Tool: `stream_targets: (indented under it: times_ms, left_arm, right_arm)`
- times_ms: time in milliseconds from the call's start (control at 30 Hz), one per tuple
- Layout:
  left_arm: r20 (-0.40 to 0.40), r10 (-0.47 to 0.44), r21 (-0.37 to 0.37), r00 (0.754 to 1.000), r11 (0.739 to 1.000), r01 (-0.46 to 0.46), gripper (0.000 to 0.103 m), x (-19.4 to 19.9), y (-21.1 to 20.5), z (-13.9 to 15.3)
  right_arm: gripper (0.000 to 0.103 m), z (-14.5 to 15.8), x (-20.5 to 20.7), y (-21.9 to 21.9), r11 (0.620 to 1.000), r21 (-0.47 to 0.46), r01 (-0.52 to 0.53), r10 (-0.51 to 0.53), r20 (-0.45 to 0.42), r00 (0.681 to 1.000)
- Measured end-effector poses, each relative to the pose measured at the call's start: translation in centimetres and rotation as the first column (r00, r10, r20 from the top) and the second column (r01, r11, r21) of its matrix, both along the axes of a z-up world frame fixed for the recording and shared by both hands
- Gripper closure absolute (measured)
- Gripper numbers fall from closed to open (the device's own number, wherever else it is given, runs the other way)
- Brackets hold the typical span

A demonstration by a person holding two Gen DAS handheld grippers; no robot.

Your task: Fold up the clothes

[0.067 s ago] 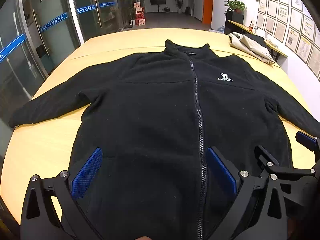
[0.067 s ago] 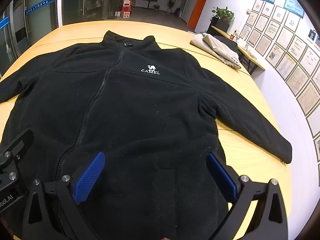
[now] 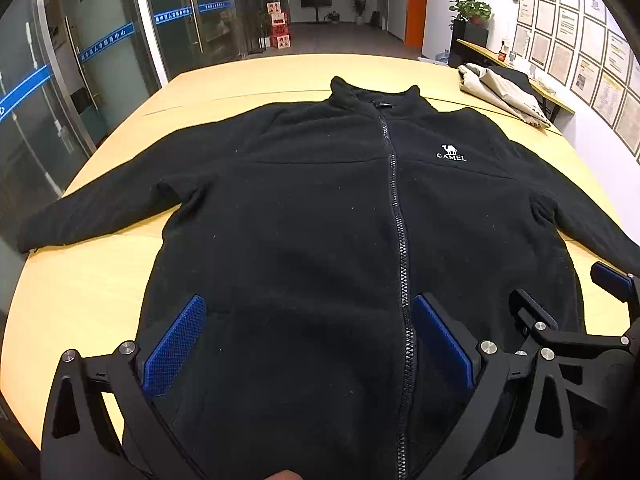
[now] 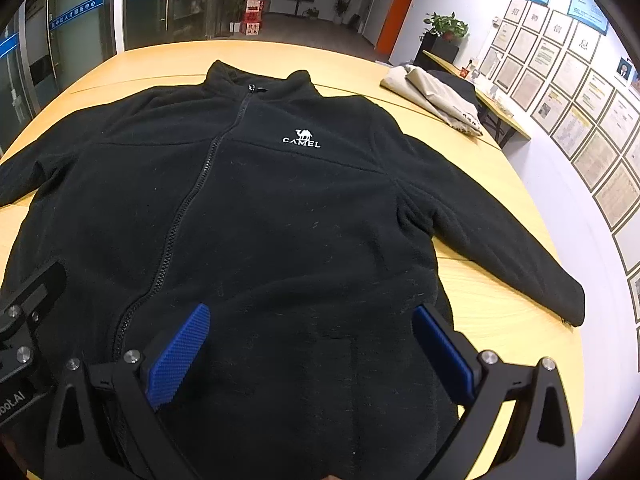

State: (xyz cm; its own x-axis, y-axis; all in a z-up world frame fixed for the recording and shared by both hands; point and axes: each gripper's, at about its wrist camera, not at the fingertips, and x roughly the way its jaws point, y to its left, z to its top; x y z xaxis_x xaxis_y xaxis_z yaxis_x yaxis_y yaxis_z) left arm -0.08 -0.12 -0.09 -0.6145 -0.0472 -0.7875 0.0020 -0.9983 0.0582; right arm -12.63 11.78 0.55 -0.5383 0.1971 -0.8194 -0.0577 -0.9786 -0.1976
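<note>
Black fleece zip-front jacket [image 3: 320, 220] lies flat, front up, zipped, on the pale wood table [image 3: 100, 280]. Collar points away from you, hem nearest you. Both sleeves spread out to the sides, so nothing is folded yet.

Your left gripper [image 3: 308, 340] hangs over the hem w/ blue-padded fingers spread wide, holding nothing. The jacket's zipper [image 3: 396, 208] runs just inside its right-hand pad. Your right gripper [image 4: 310, 344] is also spread and empty, over the hem on the camel-logo [image 4: 302, 138] side of the zipper. Can't tell if either set of pads touches the fleece.

Key relation: jacket's long axis, hem to collar, runs straight ahead along both tools' fingers. Each gripper sits on its own side of the zipper, abt equally near the hem. Left-side sleeve [image 3: 100, 216] is yours by left hand; the right-side sleeve [image 4: 500, 248] by right hand.

Judgement: 1st fold prob. means bringing sleeves in toward the zipper, each w/ the nearer hand.

Beige folded garment [image 4: 436, 100] sits beyond the jacket's logo-side shoulder, well apart.
</note>
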Motion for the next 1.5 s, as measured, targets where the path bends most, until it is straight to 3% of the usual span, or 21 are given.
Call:
stream_targets:
  times_ms: [433,1500]
  left_arm:
    - [0.025,-0.006,-0.002,1.0,1.0,0.006,0.0,-0.4,-0.5,-0.4]
    - [-0.002,-0.002,-0.015,1.0,1.0,0.002,0.0,0.5,-0.4,0.4]
  right_arm:
    - [0.0,0.3,-0.6,-0.6,1.0,0.007,-0.015,0.015,0.006,1.0]
    - [0.0,0.4,0.0,-0.6,0.999,0.045,0.006,-0.006,0.003,1.0]
